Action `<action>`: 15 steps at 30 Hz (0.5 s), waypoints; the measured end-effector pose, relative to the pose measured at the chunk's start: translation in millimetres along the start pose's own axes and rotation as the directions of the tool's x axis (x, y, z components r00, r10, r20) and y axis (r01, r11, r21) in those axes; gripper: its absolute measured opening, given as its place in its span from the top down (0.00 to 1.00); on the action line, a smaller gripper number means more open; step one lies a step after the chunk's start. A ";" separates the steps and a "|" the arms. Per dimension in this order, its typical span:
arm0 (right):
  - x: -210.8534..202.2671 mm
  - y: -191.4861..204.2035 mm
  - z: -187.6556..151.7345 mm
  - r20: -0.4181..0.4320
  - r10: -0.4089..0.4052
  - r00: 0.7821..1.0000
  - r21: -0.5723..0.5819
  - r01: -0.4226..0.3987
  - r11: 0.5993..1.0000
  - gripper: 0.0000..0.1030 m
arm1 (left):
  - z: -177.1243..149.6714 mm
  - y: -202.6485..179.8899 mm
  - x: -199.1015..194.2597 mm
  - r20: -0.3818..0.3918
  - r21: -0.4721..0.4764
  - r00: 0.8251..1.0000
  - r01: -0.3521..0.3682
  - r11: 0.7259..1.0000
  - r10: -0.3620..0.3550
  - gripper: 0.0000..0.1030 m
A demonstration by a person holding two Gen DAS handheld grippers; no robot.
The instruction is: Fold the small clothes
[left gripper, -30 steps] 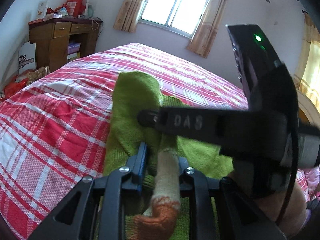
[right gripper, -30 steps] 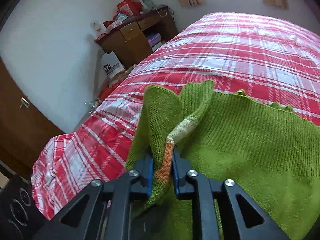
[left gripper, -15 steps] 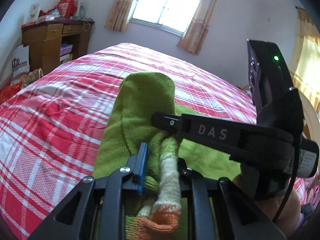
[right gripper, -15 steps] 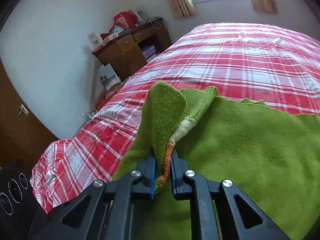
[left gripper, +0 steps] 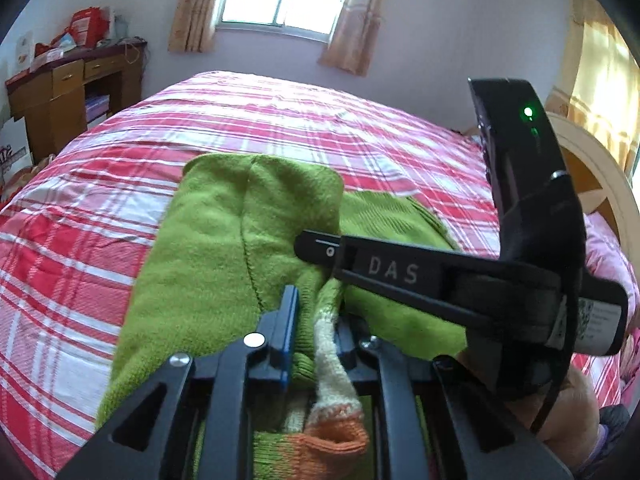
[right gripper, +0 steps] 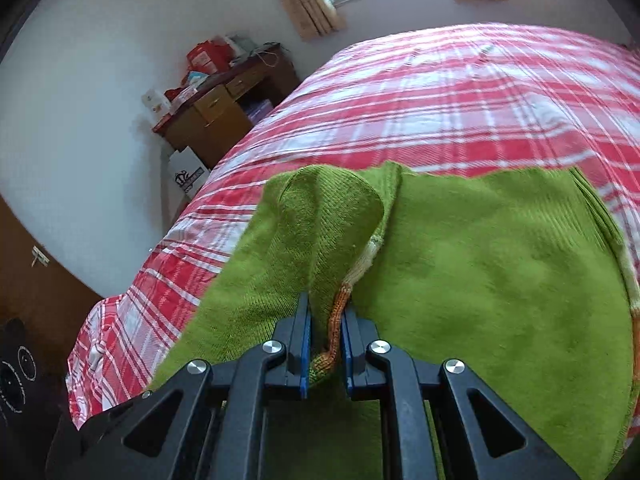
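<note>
A green knit sweater (left gripper: 224, 248) with a cream and orange striped cuff (left gripper: 332, 440) lies on the red plaid bed (left gripper: 280, 120). My left gripper (left gripper: 316, 308) has the cuff end of a sleeve between its pads, which press on the knit while the jaws are still closing. My right gripper (right gripper: 326, 312) is shut on an orange-edged fold (right gripper: 340, 308) of the same sweater (right gripper: 480, 272), lifting a green flap above the flat body. In the left wrist view, the right gripper's black finger (left gripper: 360, 264) crosses just beyond my left fingertips.
A wooden desk (left gripper: 60, 92) with boxes on top stands at the far left by the wall, also in the right wrist view (right gripper: 224, 108). A cream headboard (left gripper: 592, 168) curves along the right. Plaid bedding (right gripper: 440, 92) stretches beyond the sweater to the window wall.
Both grippers have carried the held sleeve sideways across the sweater. The lifted green flap now stands wider, and more of the flat sweater body fills the right wrist view.
</note>
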State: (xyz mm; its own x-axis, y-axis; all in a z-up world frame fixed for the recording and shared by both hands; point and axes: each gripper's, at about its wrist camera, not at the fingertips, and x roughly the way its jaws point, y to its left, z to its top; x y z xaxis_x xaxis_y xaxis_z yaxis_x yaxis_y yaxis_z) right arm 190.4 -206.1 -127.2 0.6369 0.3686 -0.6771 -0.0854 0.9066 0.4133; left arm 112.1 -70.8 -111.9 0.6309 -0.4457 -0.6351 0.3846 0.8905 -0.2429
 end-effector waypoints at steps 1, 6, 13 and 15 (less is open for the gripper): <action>-2.8 -5.7 -0.8 0.002 0.004 1.000 0.012 -0.004 1.000 0.89 | -0.6 -4.4 1.0 -0.004 0.007 1.000 0.000 1.000 0.000 0.85; -15.9 -20.9 0.1 0.010 -0.010 1.000 0.017 0.010 1.000 0.89 | 1.6 -24.8 6.6 -0.014 0.018 1.000 0.014 1.000 -0.014 0.85; -42.7 -46.0 3.9 0.030 -0.056 0.998 0.007 0.056 0.998 0.89 | 7.2 -65.0 20.1 -0.037 0.043 0.998 0.058 0.997 -0.056 0.86; -51.2 -58.5 3.8 0.033 -0.073 0.997 0.013 0.073 0.997 0.89 | 8.6 -77.1 25.6 -0.044 0.054 0.997 0.065 0.996 -0.063 0.86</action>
State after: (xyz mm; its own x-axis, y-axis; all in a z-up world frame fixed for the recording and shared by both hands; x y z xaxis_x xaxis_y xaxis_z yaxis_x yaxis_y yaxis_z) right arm 165.7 -278.8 -114.4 0.6667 0.2942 -0.6848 -0.0290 0.9284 0.3706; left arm 104.4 -151.6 -103.1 0.5749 -0.4961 -0.6506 0.4607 0.8535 -0.2437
